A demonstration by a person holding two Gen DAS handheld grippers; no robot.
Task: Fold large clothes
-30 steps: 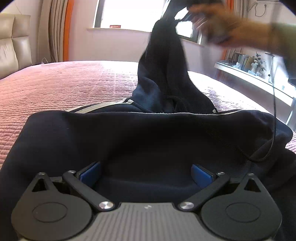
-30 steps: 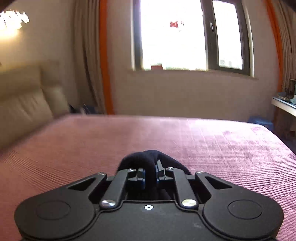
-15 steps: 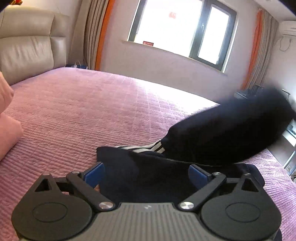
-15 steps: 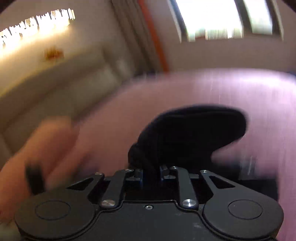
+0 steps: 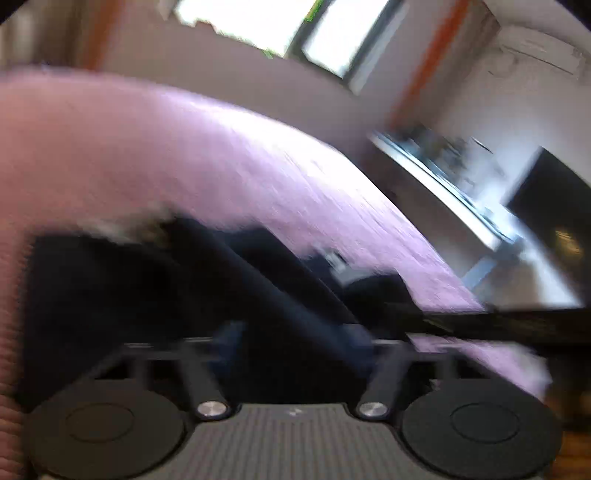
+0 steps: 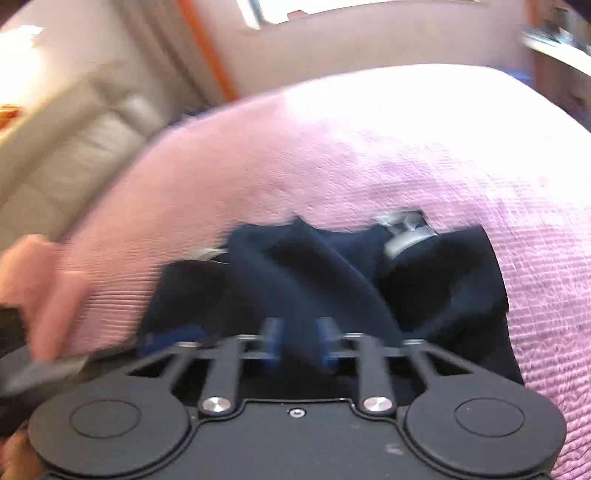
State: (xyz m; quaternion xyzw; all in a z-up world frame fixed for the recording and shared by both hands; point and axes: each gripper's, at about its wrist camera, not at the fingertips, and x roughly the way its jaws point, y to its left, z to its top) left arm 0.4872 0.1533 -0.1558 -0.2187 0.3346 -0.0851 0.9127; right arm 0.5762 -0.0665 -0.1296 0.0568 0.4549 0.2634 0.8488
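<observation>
A dark navy garment [image 6: 332, 280] with white stripes lies bunched on the pink quilted bed [image 6: 406, 147]. My right gripper [image 6: 297, 343] has its blue pads a narrow gap apart with a fold of the navy cloth running between them. In the left wrist view the same garment [image 5: 177, 295] lies in front of my left gripper [image 5: 295, 343], whose jaws stand wide apart over the cloth with a ridge of fabric between them. Both views are motion-blurred.
A beige padded headboard [image 6: 74, 147] stands at the left. A window [image 5: 295, 33] and orange curtain [image 5: 424, 62] are behind the bed. A shelf with items [image 5: 443, 173] and a dark screen [image 5: 554, 218] are right. A pink pillow [image 6: 40, 269] lies left.
The right gripper has swung down from high above the bed to the garment, which now lies bunched on the bed. The left gripper's view has tilted and turned toward the right.
</observation>
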